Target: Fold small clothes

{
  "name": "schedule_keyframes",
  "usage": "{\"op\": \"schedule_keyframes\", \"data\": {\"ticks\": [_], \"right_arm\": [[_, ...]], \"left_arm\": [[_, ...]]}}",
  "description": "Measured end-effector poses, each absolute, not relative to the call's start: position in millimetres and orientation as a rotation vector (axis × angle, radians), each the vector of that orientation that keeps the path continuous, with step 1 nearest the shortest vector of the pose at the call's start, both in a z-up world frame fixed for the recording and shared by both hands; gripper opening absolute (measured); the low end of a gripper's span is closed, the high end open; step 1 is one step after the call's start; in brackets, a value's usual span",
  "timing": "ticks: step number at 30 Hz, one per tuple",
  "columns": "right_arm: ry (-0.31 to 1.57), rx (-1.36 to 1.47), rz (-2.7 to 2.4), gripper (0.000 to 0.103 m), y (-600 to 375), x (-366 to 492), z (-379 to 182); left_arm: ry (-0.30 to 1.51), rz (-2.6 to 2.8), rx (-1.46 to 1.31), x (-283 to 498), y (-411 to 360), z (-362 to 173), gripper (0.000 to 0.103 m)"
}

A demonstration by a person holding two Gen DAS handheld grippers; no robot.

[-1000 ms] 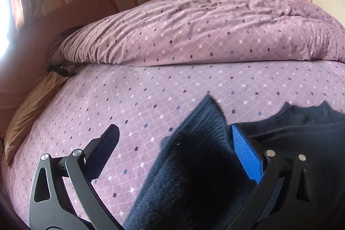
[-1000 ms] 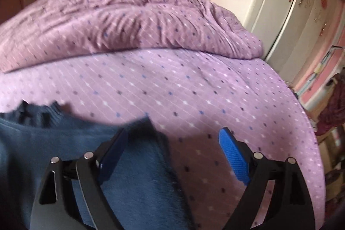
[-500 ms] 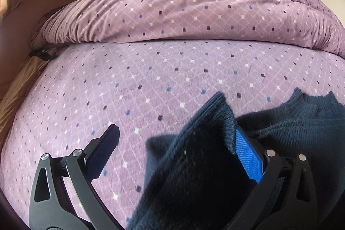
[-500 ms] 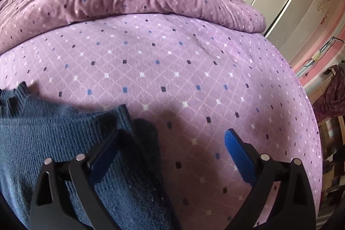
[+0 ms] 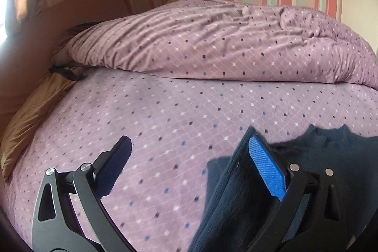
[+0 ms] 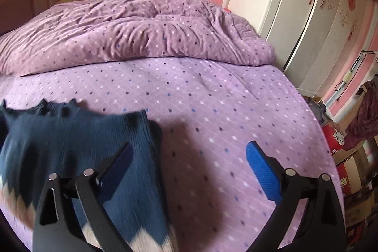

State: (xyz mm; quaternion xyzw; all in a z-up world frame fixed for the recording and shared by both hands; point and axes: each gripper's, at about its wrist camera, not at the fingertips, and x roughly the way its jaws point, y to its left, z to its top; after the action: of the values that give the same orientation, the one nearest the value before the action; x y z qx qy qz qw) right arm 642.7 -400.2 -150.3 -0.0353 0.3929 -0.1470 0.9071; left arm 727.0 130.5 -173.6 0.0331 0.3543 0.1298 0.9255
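My left gripper (image 5: 189, 164) and right gripper (image 6: 187, 164) both stand wide apart, grasping nothing; the right one's jaws have just been opening. The navy sweater (image 6: 70, 141) lies on the purple bedsheet (image 6: 200, 98) near the bed's front edge, one fold draped against my left gripper's blue pad. The rumpled duvet (image 5: 224, 44) lies along the far edge.

The purple sheet (image 6: 212, 110) is lying open ahead of both grippers; the heaped duvet (image 6: 141, 30) is blocking the far side, the wardrobe (image 6: 314, 15) the right.
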Motion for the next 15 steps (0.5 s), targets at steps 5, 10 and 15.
{"op": "schedule_keyframes", "data": {"ticks": [5,10,15], "right_arm": [[0.832,-0.038,-0.255,0.096,-407,579,-133],[0.828,-0.017,-0.213,0.096,-408,499,-116],[0.804,-0.015,-0.174,0.097,-390,427,-99]], "left_arm": [[0.718,0.206,0.012,661,133,-156,0.099],[0.663,0.167,0.013,577,126,-137,0.099],[0.686,0.14,-0.01,488,123,-136,0.099]]}}
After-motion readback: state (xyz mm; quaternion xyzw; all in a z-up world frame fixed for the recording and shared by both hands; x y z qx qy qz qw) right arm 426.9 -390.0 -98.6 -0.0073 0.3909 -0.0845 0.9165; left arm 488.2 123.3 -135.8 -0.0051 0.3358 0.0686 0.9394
